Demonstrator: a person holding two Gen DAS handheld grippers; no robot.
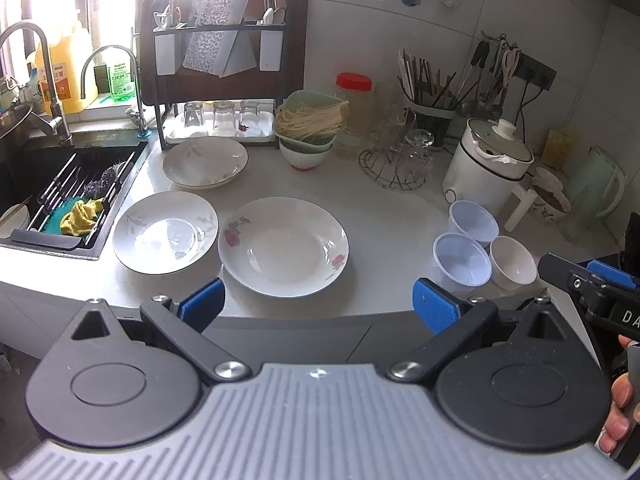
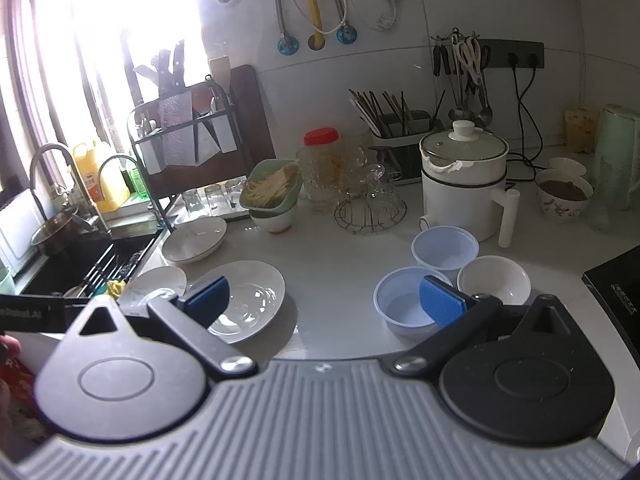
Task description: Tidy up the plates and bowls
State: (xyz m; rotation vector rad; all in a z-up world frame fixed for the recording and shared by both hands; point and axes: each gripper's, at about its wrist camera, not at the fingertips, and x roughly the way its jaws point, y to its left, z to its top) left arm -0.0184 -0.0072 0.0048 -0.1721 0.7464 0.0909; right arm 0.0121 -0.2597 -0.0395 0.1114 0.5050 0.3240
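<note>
Two grippers hang at the front edge of the counter [image 1: 392,216], both with their blue-padded jaws spread wide and nothing between them: the left gripper [image 1: 318,306] faces the plates, the right gripper [image 2: 326,300] sits further toward the counter's right end, over the small bowls. Nearest the front edge, roughly mid-counter, lies the rose-patterned plate [image 1: 284,246]; just to its left, touching or almost touching its rim, lies the leaf-patterned plate [image 1: 166,232], close to the sink [image 1: 60,184]. Toward the right end stands a tight cluster of three small vessels — the near plastic bowl [image 2: 408,306], the far plastic bowl [image 2: 445,250] behind it, and the white ceramic bowl [image 2: 494,280] to the right, all just beside one another. Behind the leaf-patterned plate sits a deeper serving bowl [image 1: 205,162], right at the foot of the dish rack [image 1: 224,80], whose tray holds upturned glasses [image 1: 224,118]. Further back, near the wall, a green basket of noodles [image 1: 310,120] rests on a stacked bowl, with a red-lidded jar [image 1: 354,104] beside it, a wire stand of glassware [image 1: 400,160], a white electric pot [image 1: 490,164], and a chopstick holder [image 1: 430,100] against the tiles. At the far right corner stand a patterned bowl with dark contents [image 2: 564,196] and a pale green jug [image 2: 616,164].
</note>
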